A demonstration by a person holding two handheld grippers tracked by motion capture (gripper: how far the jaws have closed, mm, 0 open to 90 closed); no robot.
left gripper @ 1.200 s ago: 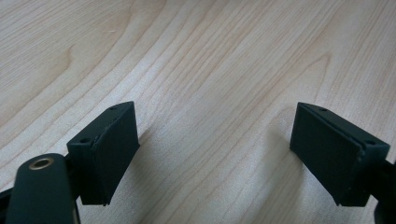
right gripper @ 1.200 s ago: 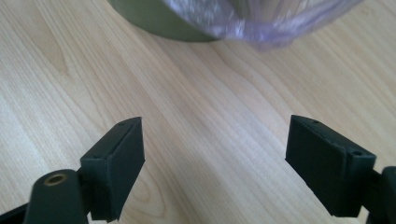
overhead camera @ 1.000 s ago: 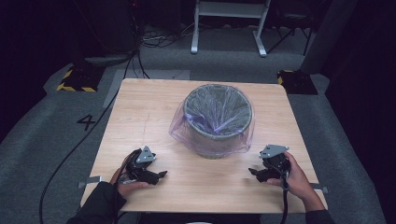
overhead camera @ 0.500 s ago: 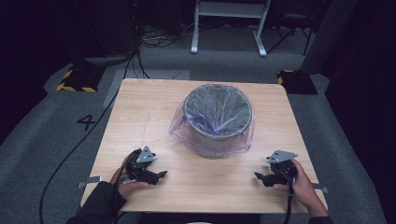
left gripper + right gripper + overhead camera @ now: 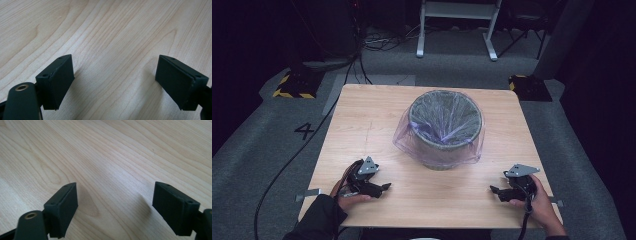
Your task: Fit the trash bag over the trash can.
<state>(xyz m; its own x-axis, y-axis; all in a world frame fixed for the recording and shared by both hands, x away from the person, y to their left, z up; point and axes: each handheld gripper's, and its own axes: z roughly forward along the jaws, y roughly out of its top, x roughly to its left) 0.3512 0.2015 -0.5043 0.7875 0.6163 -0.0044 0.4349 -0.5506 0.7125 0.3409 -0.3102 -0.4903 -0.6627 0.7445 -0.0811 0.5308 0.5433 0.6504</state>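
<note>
Nearest the camera, on the light wooden table (image 5: 377, 115), the person's two hands each hold a black two-jaw gripper, both short of the bin. The left gripper (image 5: 384, 187) rests near the front edge, left of the bin, its jaws wide apart with only bare wood grain between them; it has not moved. The right gripper (image 5: 493, 190), also gaping and empty, has drifted outward and down over the last second, settling by the front right edge, farther from the bin than before. Beyond both, at the table's middle, stands the round grey waste bin (image 5: 445, 125), lined with a thin purple plastic bag (image 5: 404, 142) that drapes over its rim. Judging by this retreat, the bag-lining work looks finished or paused.
</note>
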